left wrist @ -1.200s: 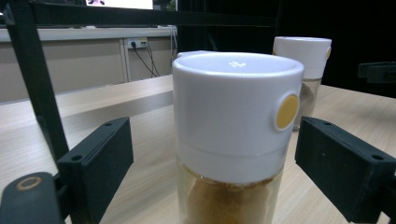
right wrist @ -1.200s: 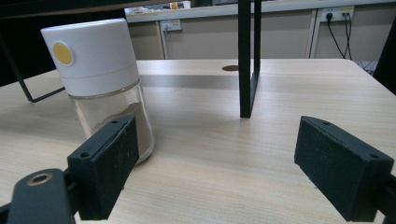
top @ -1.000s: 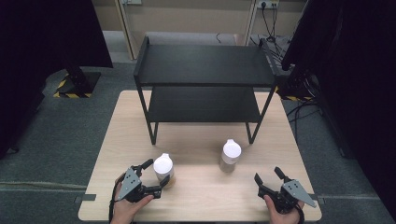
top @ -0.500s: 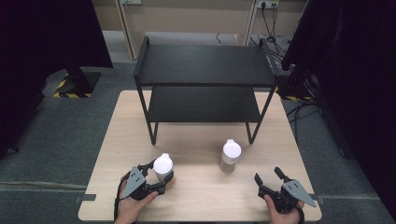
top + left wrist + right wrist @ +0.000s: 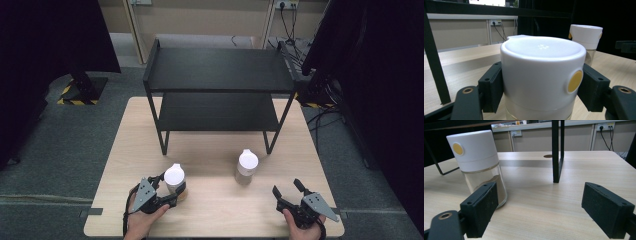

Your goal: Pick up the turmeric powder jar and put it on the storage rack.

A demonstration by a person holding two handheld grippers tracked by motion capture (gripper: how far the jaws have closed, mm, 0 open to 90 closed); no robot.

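Observation:
Two glass jars with white lids and yellow buttons stand on the wooden table (image 5: 215,210). My left gripper (image 5: 169,190) (image 5: 542,93) is shut on the left jar (image 5: 174,175) (image 5: 541,72); its jaws have just been closing and both pads now press on the jar's sides just below the lid. The jar stands upright on the table. The right jar (image 5: 247,165) (image 5: 477,162), holding some brown powder, stands free near the middle. My right gripper (image 5: 286,187) (image 5: 539,205) rests open near the front right edge, to the right of that jar, nothing between its pads.
A black two-tier metal rack (image 5: 220,70) stands at the back of the table, its front legs (image 5: 556,152) just behind the jars. The table's front edge lies close under both hands. Dark curtains and cables surround the table.
The left gripper has closed on the left jar, which stood between its open jaws a second ago. The right gripper and the right jar have kept still.

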